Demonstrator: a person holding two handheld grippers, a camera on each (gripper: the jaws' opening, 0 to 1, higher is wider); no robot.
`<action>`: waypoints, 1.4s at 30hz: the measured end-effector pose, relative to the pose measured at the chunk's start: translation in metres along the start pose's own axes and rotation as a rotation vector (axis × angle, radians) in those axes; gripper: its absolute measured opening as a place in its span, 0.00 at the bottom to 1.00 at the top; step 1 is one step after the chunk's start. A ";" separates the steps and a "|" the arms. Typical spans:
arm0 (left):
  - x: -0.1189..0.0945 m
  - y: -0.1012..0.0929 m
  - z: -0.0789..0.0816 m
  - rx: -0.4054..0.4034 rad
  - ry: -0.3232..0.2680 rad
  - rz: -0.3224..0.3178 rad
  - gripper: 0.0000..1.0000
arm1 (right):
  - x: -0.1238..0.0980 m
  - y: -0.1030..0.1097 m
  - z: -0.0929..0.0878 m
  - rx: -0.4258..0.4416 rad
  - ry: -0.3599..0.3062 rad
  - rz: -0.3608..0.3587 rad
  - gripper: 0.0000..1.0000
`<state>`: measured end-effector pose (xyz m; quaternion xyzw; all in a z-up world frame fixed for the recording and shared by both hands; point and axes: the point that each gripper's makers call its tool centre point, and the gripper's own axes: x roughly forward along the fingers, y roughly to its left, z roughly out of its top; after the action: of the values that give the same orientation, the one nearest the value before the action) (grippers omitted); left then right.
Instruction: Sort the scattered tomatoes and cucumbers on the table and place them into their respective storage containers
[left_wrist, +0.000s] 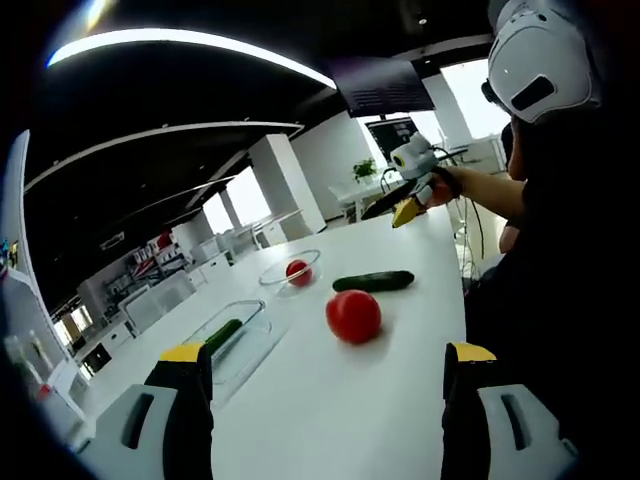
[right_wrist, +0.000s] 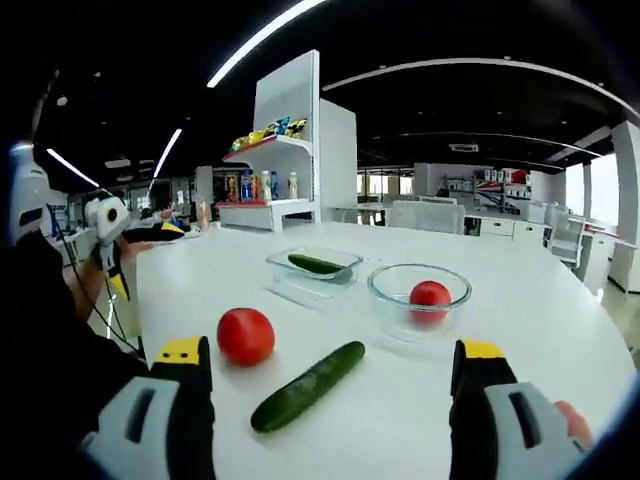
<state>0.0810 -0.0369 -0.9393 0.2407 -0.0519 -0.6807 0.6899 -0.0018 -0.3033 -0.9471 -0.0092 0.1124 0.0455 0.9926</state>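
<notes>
Two loose vegetables lay on the white table (right_wrist: 560, 300): a red tomato (right_wrist: 246, 335) and, just beside it, a dark green cucumber (right_wrist: 308, 385) lying on its side at a slant. In the left gripper view the same tomato (left_wrist: 353, 316) sat nearer the camera with the cucumber (left_wrist: 373, 282) behind it, the two apart. Both looked smooth and glossy.

Beyond them stood a round glass bowl (right_wrist: 419, 296) holding a second tomato (right_wrist: 430, 297), and next to it a rectangular clear container (right_wrist: 314, 270) with another cucumber (right_wrist: 316, 264) lying inside.

The right gripper (right_wrist: 334, 365) hung low over the table edge, its yellow-tipped jaws spread wide on either side of the loose pair, gripping nothing. The left gripper (left_wrist: 328, 360) was likewise held above the table with jaws far apart and nothing between them, aimed across the tabletop. From the left gripper view the right gripper (left_wrist: 402, 206) appeared raised above the far edge, held in a person's hand (left_wrist: 440, 185) with the forearm extended.

A white shelf unit (right_wrist: 290, 140) with coloured packages stood behind the table.
</notes>
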 end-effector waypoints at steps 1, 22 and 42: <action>0.000 0.001 -0.002 0.013 0.008 0.009 0.95 | 0.000 0.001 0.000 -0.004 0.002 0.004 0.97; 0.004 0.007 -0.010 -0.023 0.038 0.039 0.95 | -0.008 0.012 -0.003 -0.087 0.059 0.024 0.97; 0.001 0.012 -0.009 -0.043 0.023 0.043 0.95 | 0.009 0.058 -0.010 -0.194 0.095 0.182 0.97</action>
<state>0.0959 -0.0364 -0.9425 0.2326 -0.0346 -0.6639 0.7099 -0.0010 -0.2454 -0.9593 -0.0971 0.1549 0.1455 0.9723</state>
